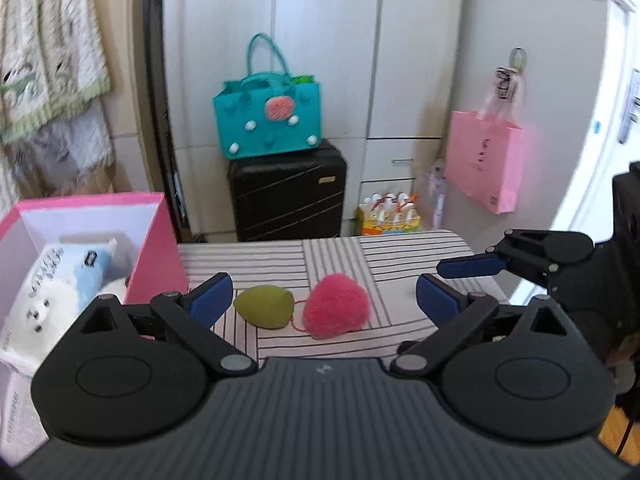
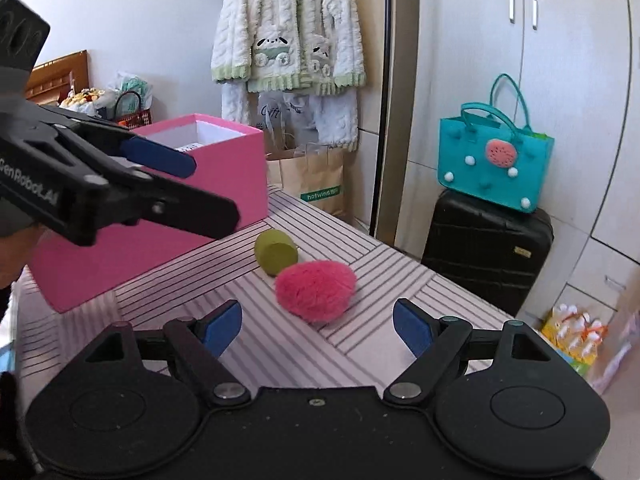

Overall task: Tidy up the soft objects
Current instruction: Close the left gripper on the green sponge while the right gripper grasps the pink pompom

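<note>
Left wrist view: the left gripper, jaws spread and empty, frames the olive-green egg-shaped sponge and fluffy pink heart-shaped pompom lying between its fingers on the striped tabletop, probably lined up for a pick. The open pink cardboard box (apparently the destination) sits just beyond the left finger. The right gripper is likewise open and empty, the pompom ahead between its fingers.

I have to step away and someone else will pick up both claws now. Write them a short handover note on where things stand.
Left claw: open, empty, above the striped table near the pink box.
Right claw: open, empty, facing the pink pompom.
Done: a tissue pack and a white plush toy lie in the box.
Left: the green sponge and the pompom sit side by side on the table, right of the box, neither gripped. Both probably go in the box next.
</note>
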The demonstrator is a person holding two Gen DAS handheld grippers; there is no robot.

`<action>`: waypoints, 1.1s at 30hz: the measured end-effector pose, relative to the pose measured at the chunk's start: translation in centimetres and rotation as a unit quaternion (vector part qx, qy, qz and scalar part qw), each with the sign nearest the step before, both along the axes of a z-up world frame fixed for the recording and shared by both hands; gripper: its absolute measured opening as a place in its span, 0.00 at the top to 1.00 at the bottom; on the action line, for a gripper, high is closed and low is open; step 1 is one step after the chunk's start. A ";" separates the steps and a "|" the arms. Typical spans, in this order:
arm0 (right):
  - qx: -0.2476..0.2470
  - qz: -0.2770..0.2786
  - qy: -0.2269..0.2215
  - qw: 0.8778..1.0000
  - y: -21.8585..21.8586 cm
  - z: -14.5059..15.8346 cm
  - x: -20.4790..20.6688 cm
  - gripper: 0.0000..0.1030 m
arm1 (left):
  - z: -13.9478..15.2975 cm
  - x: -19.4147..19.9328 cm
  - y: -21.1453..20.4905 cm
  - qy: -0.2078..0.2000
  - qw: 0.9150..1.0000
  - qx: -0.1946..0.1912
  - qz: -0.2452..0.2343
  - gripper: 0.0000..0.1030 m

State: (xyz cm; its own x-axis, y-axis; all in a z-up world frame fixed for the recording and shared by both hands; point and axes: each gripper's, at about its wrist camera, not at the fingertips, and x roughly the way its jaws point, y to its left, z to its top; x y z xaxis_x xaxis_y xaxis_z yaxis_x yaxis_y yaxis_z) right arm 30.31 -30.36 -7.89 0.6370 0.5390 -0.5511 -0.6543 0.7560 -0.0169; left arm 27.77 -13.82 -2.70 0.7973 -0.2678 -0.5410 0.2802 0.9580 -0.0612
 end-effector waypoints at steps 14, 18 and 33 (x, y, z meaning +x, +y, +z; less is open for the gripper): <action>-0.028 0.041 0.030 0.998 3.6 -3.4 4.6 0.24 | -3.7 4.8 0.3 0.058 0.996 0.001 0.062 0.25; -0.013 0.032 0.033 0.999 3.1 -3.7 5.1 0.46 | -4.4 6.1 0.7 0.080 0.994 -0.010 0.070 0.27; -0.007 -0.034 0.050 0.998 -1.0 -3.0 3.6 0.50 | -6.0 8.1 0.4 0.117 0.989 -0.010 0.093 0.44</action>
